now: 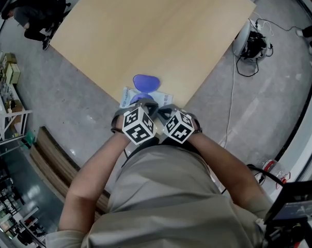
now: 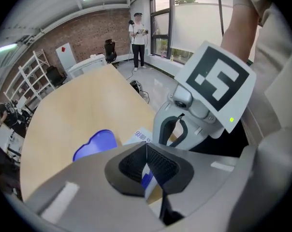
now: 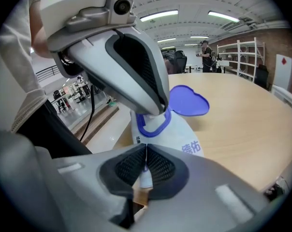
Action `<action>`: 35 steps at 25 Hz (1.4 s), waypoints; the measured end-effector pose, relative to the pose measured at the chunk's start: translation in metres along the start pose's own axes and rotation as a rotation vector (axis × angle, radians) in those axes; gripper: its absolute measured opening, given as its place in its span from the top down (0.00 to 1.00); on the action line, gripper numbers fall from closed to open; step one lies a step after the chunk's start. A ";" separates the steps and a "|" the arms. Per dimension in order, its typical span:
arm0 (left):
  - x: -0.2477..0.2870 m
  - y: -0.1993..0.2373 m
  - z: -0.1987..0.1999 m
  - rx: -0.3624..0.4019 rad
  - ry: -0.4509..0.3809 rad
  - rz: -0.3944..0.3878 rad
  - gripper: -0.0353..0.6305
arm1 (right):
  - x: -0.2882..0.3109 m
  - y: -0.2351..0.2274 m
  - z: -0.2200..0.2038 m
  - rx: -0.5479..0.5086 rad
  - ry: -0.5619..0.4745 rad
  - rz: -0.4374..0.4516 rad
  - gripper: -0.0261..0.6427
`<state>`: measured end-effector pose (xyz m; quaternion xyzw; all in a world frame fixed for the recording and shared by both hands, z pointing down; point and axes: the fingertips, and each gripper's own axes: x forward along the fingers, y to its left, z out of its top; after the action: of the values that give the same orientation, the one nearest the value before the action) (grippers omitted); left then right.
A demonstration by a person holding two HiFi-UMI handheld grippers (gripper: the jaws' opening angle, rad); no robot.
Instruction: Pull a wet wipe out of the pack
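Observation:
The wet wipe pack lies at the table's near edge, white with blue print, its blue lid flipped open. My left gripper is shut, with a thin white fold of wipe and some blue showing between its pads. From the right gripper view, the left gripper has its tips at the blue-rimmed opening. My right gripper is shut on the near end of the pack. The two grippers are side by side, almost touching.
The light wooden table stretches away beyond the pack. Its edge runs just under the grippers, with grey floor below. Cables and a white device lie on the floor to the right. A person stands far off.

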<state>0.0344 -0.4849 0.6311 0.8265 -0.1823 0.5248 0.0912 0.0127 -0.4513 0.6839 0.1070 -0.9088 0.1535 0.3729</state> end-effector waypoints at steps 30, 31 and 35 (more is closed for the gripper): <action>-0.149 0.038 0.047 -0.268 -0.478 0.073 0.94 | 0.002 0.004 0.000 0.049 0.061 -0.120 0.95; -0.155 0.038 0.046 -0.279 -0.496 0.069 0.94 | 0.001 0.004 0.000 0.052 0.061 -0.127 0.95; -0.185 0.037 0.040 -0.314 -0.586 0.057 0.94 | -0.006 0.010 0.005 0.067 0.054 -0.166 0.95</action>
<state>-0.0175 -0.4943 0.4460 0.9126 -0.3027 0.2327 0.1465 0.0106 -0.4432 0.6742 0.1900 -0.8809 0.1553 0.4048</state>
